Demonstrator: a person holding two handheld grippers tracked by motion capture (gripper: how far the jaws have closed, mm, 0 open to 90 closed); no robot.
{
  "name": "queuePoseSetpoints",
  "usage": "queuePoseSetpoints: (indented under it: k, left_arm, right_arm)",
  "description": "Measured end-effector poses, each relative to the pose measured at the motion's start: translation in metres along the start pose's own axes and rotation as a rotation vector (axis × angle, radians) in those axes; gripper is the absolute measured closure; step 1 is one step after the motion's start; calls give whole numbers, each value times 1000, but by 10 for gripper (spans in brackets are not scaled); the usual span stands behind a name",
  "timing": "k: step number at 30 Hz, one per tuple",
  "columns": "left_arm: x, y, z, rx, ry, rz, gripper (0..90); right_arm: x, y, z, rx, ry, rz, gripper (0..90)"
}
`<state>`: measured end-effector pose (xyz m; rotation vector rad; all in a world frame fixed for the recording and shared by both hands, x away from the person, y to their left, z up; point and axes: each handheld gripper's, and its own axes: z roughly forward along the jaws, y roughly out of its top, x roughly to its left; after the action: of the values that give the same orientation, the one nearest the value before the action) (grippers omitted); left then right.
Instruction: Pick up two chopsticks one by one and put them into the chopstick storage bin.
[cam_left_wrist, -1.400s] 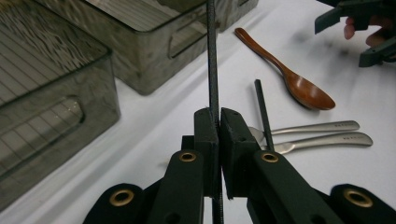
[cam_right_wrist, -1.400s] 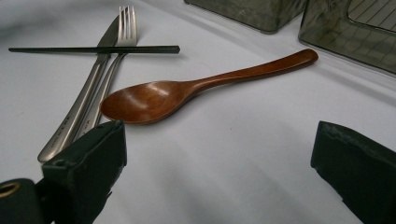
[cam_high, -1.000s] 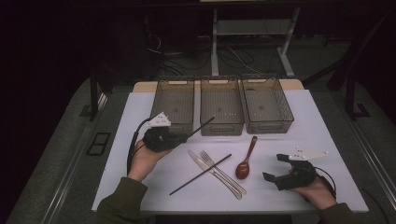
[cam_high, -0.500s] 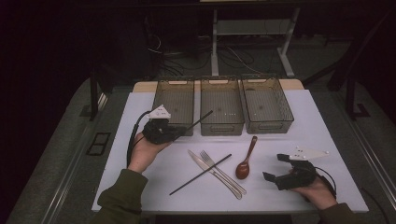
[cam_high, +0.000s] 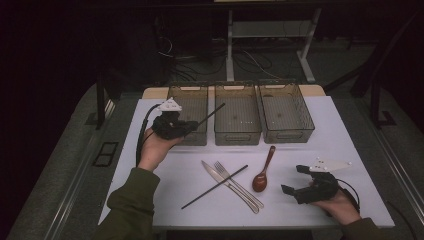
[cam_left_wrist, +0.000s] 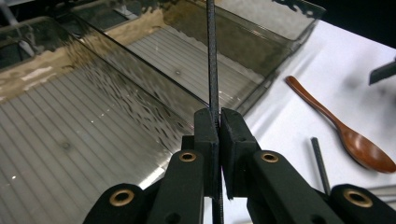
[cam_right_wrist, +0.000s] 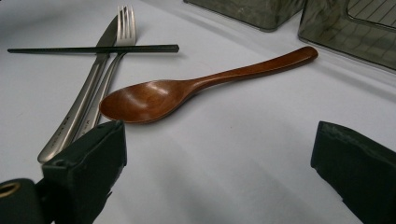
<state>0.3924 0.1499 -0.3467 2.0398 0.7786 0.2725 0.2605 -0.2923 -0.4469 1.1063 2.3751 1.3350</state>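
Note:
My left gripper (cam_high: 191, 125) is shut on a black chopstick (cam_high: 210, 114), held in the air at the front of the left clear bin (cam_high: 187, 86). The stick slants up and right toward the middle bin (cam_high: 237, 131). In the left gripper view the jaws of the left gripper (cam_left_wrist: 218, 121) pinch the chopstick (cam_left_wrist: 212, 70) above the bin's ribbed floor (cam_left_wrist: 70, 130). My right gripper (cam_high: 292, 179) rests open on the white table near the front right. In the right gripper view the right gripper (cam_right_wrist: 219, 154) has nothing between its jaws, and a brown wooden spoon (cam_right_wrist: 187, 88) lies just ahead.
On the table's middle lie a second black chopstick (cam_high: 215, 186), a knife (cam_high: 210, 170), a fork (cam_high: 220, 167) and the spoon (cam_high: 263, 172). The chopstick crosses over the knife and fork. A third clear bin (cam_high: 287, 134) stands at the right of the row. Cables lie on the floor beyond the table.
My left gripper has carried the chopstick away from the person and up toward the left bin. The right gripper and the cutlery on the table have stayed put.

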Motion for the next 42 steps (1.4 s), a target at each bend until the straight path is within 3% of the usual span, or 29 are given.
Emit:
queuePoseSetpoints:
  k: [12, 20, 25, 42]
  left_arm:
    - [22, 18, 12, -7, 58, -37, 848]
    - [41, 26, 22, 5, 104, -65, 848]
    - [52, 30, 28, 26, 124, -63, 848]
    - [92, 17, 48, 68, 200, -138, 848]
  right_arm:
    - [0, 0, -1, -2, 0, 3, 29]
    - [0, 0, 0, 0, 2, 0, 29]
    - [0, 0, 0, -2, 2, 1, 29]
    - [0, 0, -1, -4, 5, -1, 29]
